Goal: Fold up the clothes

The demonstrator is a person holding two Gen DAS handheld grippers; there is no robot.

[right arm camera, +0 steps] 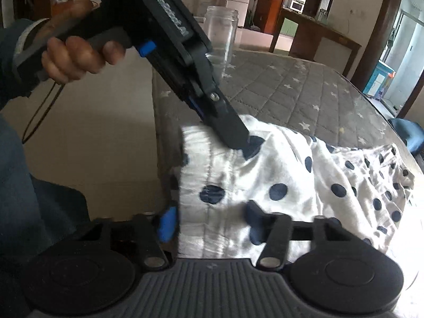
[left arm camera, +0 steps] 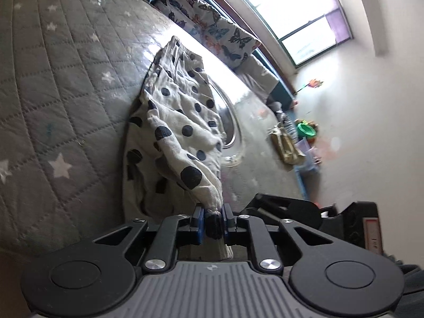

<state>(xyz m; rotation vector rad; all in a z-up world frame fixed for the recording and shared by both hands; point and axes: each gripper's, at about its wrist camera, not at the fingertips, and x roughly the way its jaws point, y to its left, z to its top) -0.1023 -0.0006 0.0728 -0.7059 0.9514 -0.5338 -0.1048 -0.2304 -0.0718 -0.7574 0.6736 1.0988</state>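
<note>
Spotted garment (right arm camera: 278, 185) lying rumpled on the quilted mattress (left arm camera: 66, 92), one edge lifted. Left gripper (left arm camera: 214, 221) is clamped on a bunched edge of the cloth. Right gripper (right arm camera: 209, 222) has its fingers spread around the fabric, gripping nothing. No neat fold is visible; folding remains unfinished.

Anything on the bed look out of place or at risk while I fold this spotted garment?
One thing: a clear glass jar stands upright near the far edge of the mattress, beyond the polka-dot garment. The left tool is shut on the garment; the right tool is open over it.
</note>
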